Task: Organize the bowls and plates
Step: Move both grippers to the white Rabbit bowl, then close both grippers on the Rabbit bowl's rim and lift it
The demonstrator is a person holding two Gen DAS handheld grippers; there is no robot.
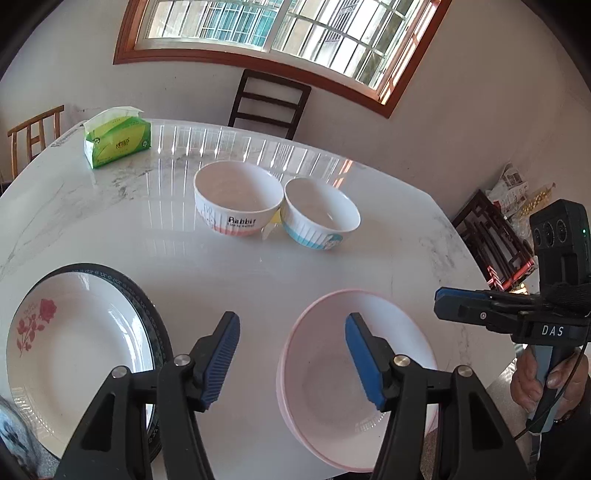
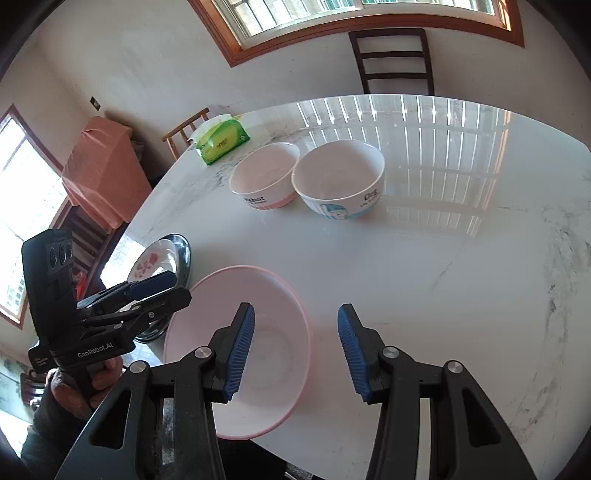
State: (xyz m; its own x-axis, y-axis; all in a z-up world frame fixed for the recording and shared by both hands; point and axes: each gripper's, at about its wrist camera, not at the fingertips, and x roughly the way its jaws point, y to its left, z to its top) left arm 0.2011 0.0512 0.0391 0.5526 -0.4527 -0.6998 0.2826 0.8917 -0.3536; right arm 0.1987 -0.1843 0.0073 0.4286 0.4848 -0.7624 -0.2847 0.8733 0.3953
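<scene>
Both tongs, left tongs [image 1: 291,354] and right tongs [image 2: 295,347], agape and empty, glossy marble table [image 1: 258,266], barred window [image 1: 280,29], dark chair [image 1: 269,103]

Glossy marble table [image 1: 155,236], dark chair [image 1: 269,105], wood-framed barred window [image 1: 280,33], pale walls, daylight

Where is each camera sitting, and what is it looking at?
Left wrist view: it rides on the left hand-held gripper, looking down and forward over the table at the rose plate and pink plates; the right hand-held gripper and a hand show beside it.
Right wrist view: it rides on the right hand-held gripper, looking over the same table; the left hand-held gripper shows.
Both see: the pink plates, two bowls, the tissue pack.
</scene>
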